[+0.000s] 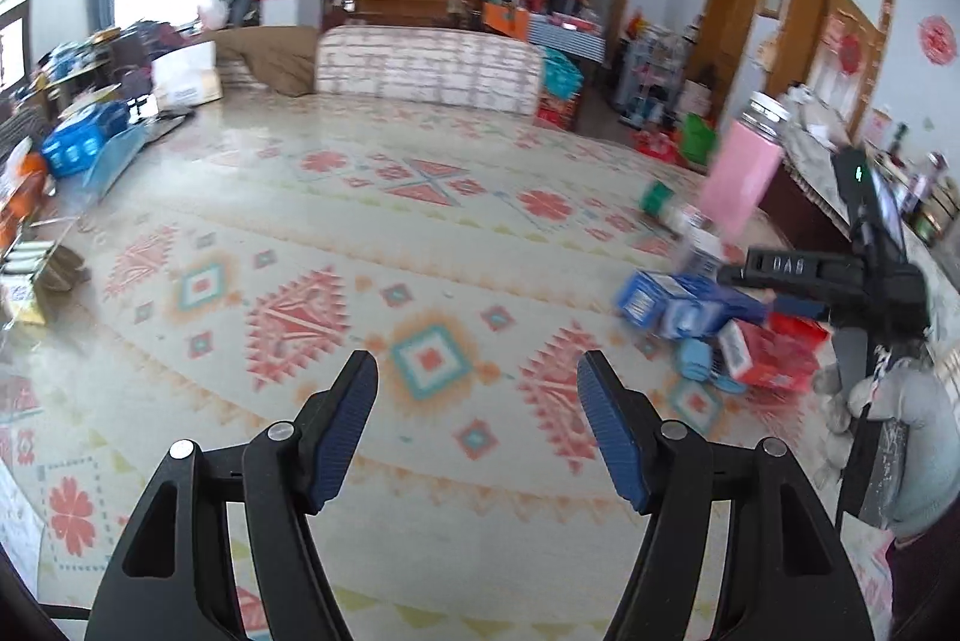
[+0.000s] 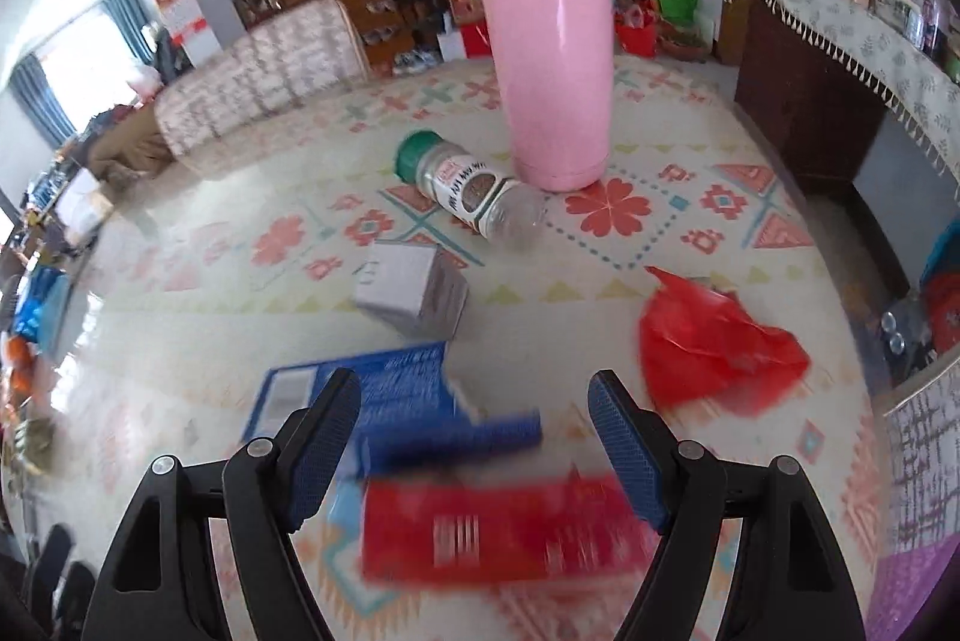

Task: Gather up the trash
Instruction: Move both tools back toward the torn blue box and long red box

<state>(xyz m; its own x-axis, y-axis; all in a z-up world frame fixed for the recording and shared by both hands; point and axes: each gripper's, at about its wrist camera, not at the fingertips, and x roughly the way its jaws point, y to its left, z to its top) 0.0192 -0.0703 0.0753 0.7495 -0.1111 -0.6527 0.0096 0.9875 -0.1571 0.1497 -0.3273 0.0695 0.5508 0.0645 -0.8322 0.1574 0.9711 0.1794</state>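
Litter lies scattered on a patterned rug point(image 2: 678, 245) as the right hand-held gripper point(image 2: 474, 446) hangs over it with its jaws spread wide and nothing between them. Directly beneath and slightly toward the camera sits a red carton point(image 2: 510, 527) (blurred, its print unreadable), with a blue box point(image 2: 384, 395) touching its far edge and partly behind the left finger; both look like light, stiff cardboard that should take a pinch across a narrow side without crushing. Farther off rest a small white box point(image 2: 414, 290), a clear spice jar point(image 2: 474, 194) with a green cap lying on its side, likely smooth and prone to roll, and an upright pink tumbler point(image 2: 552, 71) just behind it. A crumpled red plastic bag point(image 2: 714, 347) lies to the right of the jaws, soft and nearly weightless, best gathered at a bunched fold. The left hand-held gripper point(image 1: 477, 422), also spread and empty, hovers over bare rug, well apart from the pile seen at its right.
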